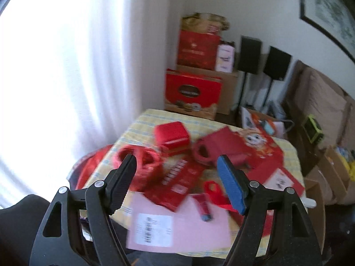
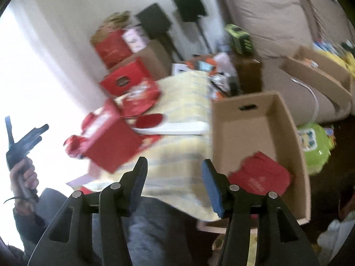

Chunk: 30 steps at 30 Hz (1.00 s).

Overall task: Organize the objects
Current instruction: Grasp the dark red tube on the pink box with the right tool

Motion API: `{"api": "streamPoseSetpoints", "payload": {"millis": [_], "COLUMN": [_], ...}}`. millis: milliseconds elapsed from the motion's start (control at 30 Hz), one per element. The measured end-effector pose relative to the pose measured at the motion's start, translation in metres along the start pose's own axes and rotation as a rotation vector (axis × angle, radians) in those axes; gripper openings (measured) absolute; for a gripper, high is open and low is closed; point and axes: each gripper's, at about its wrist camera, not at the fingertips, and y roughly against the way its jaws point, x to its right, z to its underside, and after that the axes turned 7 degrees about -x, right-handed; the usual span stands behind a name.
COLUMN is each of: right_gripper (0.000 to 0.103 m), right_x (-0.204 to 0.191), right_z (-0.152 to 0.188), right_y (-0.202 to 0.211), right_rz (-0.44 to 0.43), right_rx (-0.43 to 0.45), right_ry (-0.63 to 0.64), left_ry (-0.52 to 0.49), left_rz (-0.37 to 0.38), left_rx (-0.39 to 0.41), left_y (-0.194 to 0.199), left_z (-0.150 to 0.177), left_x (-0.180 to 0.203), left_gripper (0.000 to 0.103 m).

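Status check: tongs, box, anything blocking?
Both tongs, left and right, open, empty. Cardboard box holds one red packet. Red clutter still on table. Nothing blocking.

Home living room: sofa [image 2: 277,22], curtained window [image 1: 66,66], framed picture [image 1: 328,6], speakers [image 1: 250,54], stacked gift boxes [image 1: 197,48] far.

Left gripper [image 1: 176,170] jaws apart, empty, right gripper [image 2: 174,175] likewise

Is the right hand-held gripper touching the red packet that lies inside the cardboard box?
Apart. In the right wrist view the right hand-held gripper has open, empty jaws above the red packet lying in the cardboard box.
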Motion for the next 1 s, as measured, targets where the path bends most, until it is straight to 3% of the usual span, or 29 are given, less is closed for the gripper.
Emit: {"api": "streamPoseSetpoints", "payload": {"millis": [233,333,400,500,600,667,733,833,1000], "right_gripper": [0.055,0.055,0.048,0.045,0.043,0.043,0.042,0.039,0.036], "right_x": [-0.1,-0.14,-0.167,-0.221,-0.258,-0.273,-0.286,-0.295,-0.302], "right_z": [0.0,0.002,0.007,0.017,0.017,0.013,0.008,0.004,0.002], "right_y": [-0.042,-0.079,-0.094,-0.117,-0.143,-0.162,-0.187,-0.221,-0.257], "right_rz": [-0.072,-0.084,-0.117,-0.145,-0.117,-0.081,-0.013,0.074,0.117], "right_rx": [-0.072,-0.138,-0.169,-0.195,-0.2,-0.188,-0.171,-0.166,-0.161], "right_ry": [0.206,0.274,0.329,0.484,0.575,0.604,0.636,0.667,0.683], "left_ry": [0.115,0.131,0.141,0.171,0.183,0.175,0.167,0.178,0.209], "left_rz": [-0.091,-0.09,-0.091,-0.064,-0.071,-0.119,-0.131,-0.109,-0.087], "left_rx": [-0.022,-0.041,-0.048,-0.061,-0.07,-0.07,-0.068,-0.077,-0.108], "left_y": [-0.016,-0.025,-0.03,-0.037,-0.042,-0.046,-0.049,-0.053,-0.066], "left_z": [-0.004,-0.001,0.001,0.004,0.007,0.008,0.009,0.012,0.017], "left_x": [-0.063,-0.078,-0.086,-0.098,-0.105,-0.106,-0.108,-0.114,-0.126], "left_gripper": [0.073,0.073,0.073,0.073,0.073,0.073,0.073,0.073,0.073]}}
